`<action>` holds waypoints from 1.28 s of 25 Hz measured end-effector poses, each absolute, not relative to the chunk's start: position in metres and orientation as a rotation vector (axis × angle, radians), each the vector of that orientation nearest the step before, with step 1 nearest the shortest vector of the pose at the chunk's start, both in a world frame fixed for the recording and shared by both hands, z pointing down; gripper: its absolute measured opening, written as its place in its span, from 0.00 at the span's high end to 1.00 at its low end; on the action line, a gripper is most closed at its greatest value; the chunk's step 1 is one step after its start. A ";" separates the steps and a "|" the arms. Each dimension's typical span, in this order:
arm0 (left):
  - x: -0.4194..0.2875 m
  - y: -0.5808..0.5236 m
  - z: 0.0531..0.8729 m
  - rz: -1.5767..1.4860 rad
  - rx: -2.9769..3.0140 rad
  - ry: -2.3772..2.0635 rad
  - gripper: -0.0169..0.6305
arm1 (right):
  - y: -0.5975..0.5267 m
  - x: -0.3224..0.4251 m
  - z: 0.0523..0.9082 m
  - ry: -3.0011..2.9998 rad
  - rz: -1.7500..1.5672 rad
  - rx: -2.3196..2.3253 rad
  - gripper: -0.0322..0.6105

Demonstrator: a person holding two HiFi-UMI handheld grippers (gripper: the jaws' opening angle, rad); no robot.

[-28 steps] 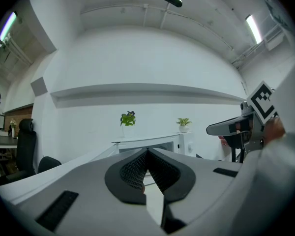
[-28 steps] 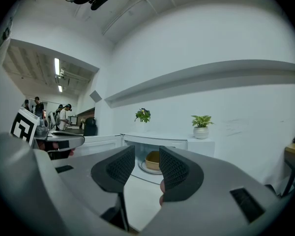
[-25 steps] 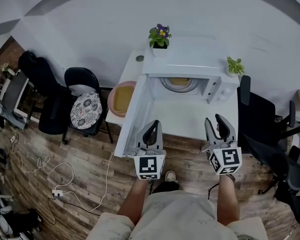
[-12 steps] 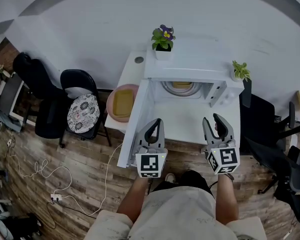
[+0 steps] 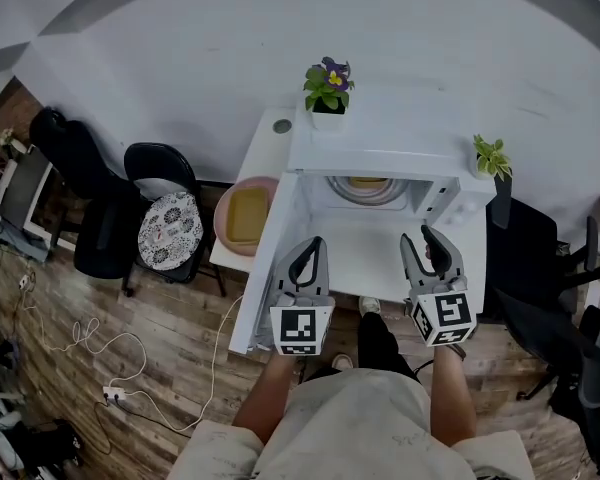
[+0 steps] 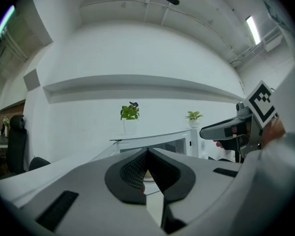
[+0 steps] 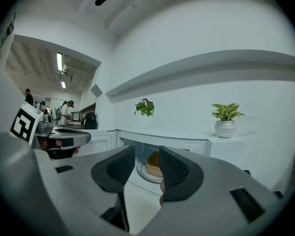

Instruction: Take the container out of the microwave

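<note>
A white table (image 5: 380,253) stands against the wall, and the microwave (image 5: 390,138) sits along its back edge. The microwave's door (image 5: 268,258) swings wide open to the left and reaches toward the table's front left corner. Both grippers hang over the table's front edge and point at the open cavity.

The left gripper (image 5: 309,246) is just beside the door's inner face. Its jaws are pressed together at the tips with nothing between them. The right gripper (image 5: 426,238) is near the front right corner. Its jaws are a little apart and hold nothing.

A pink plate (image 5: 226,196) lies at the table's left edge. The container (image 5: 368,182), tan and shallow, rests on the glass turntable (image 5: 346,192) deep inside the microwave. It is well ahead of both grippers and touched by neither. In the right gripper view the container shows through the gap between the jaws.

A purple-flowered plant (image 5: 327,80) stands on the microwave's top at its left end, and a small green plant (image 5: 493,156) at its right end.
</note>
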State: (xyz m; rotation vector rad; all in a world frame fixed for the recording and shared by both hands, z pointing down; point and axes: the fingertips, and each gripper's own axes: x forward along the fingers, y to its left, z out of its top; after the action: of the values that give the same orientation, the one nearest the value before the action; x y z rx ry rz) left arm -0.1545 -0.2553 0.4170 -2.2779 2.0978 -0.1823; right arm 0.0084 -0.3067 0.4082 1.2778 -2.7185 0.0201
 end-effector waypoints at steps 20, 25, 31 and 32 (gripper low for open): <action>-0.159 -0.318 0.439 -0.247 -2.272 2.177 0.96 | -0.379 -0.024 0.443 -2.720 0.077 1.092 0.69; -0.157 -0.323 0.446 -0.260 -2.285 2.196 0.96 | -0.386 -0.032 0.453 -2.700 0.073 1.056 0.69; -0.161 -0.328 0.453 -0.275 -2.277 2.208 0.96 | -0.400 -0.040 0.463 -2.670 0.041 1.023 0.69; -0.162 -0.328 0.455 -0.280 -2.276 2.211 0.96 | -0.402 -0.042 0.465 -2.660 0.026 1.013 0.69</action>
State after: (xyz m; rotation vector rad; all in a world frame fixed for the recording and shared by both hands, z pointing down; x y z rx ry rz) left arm -0.1617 -0.3285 0.4546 -2.2763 2.2114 -0.2797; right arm -0.0421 -0.4024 0.4653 1.0133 -2.6601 0.0265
